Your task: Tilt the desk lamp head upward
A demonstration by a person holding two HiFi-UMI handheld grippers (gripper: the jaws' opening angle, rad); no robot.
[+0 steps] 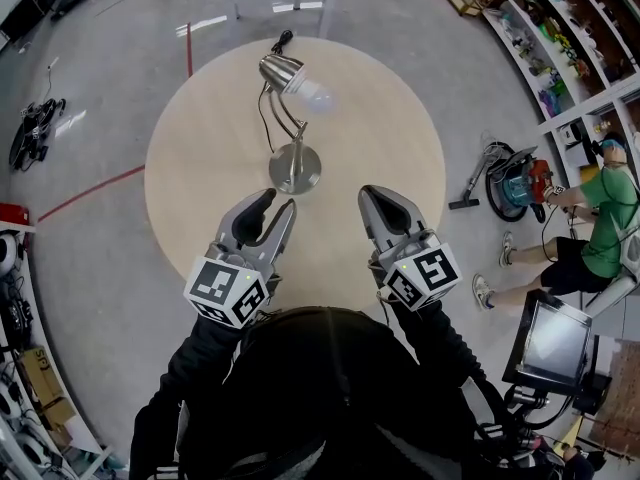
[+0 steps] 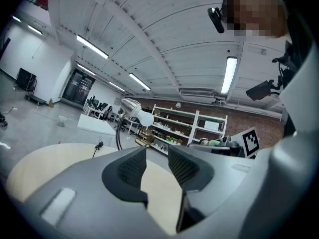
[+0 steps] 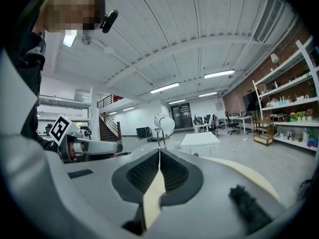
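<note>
Head view: held left gripper [image 1: 277,204] open, right gripper [image 1: 372,190] shut and empty, near silver metal desk lamp [image 1: 290,118], seemingly drooping, on round wooden surface [image 1: 200,168].

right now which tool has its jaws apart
The left tool: its jaws stand apart with nothing between them. The right tool has its jaws pressed together.

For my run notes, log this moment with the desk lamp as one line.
left tool: open, empty | right tool: shut, empty | desk lamp: untouched, upright on round table
</note>
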